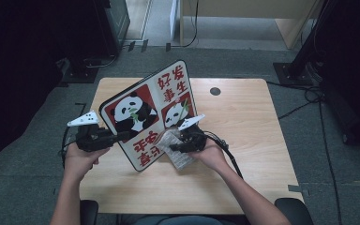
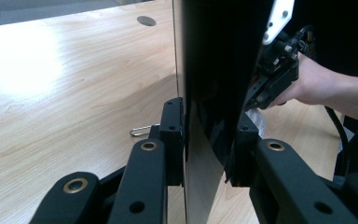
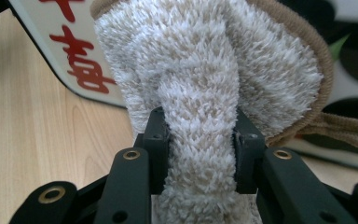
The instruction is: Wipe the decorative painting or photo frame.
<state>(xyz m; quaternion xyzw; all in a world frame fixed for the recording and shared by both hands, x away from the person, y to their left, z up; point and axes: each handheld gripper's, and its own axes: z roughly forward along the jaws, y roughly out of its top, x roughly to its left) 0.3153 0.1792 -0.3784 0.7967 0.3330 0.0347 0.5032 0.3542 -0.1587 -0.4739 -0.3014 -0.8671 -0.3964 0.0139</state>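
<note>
L gripper [image 1: 122, 136] clamps panda board [image 1: 143, 110], tilted upright over table [image 1: 243, 122]. R gripper [image 1: 176, 146] pinches cloth [image 1: 178, 152] at board's lower face. Wipe looks barely begun, most of board left.

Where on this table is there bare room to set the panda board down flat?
The right half of the table is bare, from the round cable hole to the near edge. It is crowded at the left and centre, where the left gripper holds the panda board upright and the right gripper presses a towel against it.
</note>
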